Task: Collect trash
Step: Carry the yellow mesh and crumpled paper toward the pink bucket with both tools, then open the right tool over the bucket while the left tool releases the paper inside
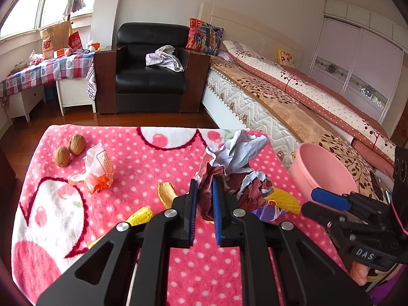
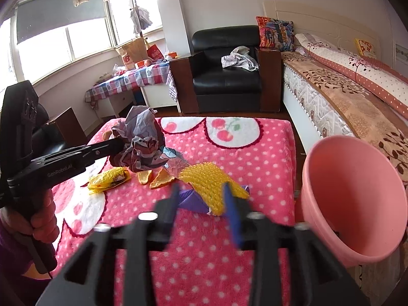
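Note:
My left gripper [image 1: 204,191] is shut on a crumpled maroon and white paper [image 1: 233,163] and holds it above the pink dotted blanket [image 1: 142,163]. The paper also shows in the right wrist view [image 2: 140,140]. My right gripper [image 2: 201,191] is open, its fingers either side of a yellow bubble wrap piece [image 2: 211,181] lying on a purple wrapper [image 2: 191,200]. A pink bin [image 2: 354,196] stands at the right edge of the blanket. Orange peels [image 2: 155,178], a yellow wrapper [image 2: 107,179], a white and orange plastic bag [image 1: 98,168] and two walnuts [image 1: 68,150] lie on the blanket.
A bed [image 1: 293,97] runs along the right. A black armchair [image 1: 150,71] with a cloth on it stands behind the blanket. A side table with a checked cloth [image 1: 43,71] stands at the back left under the window.

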A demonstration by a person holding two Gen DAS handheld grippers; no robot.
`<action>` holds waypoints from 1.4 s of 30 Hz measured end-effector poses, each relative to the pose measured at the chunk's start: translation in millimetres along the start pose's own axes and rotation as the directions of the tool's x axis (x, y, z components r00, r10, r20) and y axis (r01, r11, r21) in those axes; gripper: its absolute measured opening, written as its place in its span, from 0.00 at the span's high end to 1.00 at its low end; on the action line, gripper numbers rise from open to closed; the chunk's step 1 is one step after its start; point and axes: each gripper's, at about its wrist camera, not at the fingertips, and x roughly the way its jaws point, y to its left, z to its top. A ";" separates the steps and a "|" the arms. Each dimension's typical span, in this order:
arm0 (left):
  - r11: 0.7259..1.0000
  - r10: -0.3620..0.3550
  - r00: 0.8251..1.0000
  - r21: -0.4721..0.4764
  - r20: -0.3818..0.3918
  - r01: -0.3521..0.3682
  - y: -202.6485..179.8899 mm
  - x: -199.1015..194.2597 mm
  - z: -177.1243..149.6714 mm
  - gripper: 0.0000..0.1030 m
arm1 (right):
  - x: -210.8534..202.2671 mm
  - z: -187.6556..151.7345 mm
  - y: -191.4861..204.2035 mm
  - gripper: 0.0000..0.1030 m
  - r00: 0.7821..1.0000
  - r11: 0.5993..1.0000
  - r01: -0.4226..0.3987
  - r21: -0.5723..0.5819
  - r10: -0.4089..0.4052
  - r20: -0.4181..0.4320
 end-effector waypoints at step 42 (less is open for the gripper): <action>0.984 -0.137 0.990 0.116 -0.016 0.138 -131.7 12.6 16.4 0.90 | -91.4 -26.7 -111.4 0.94 0.961 0.937 0.205 0.282 -0.248 0.125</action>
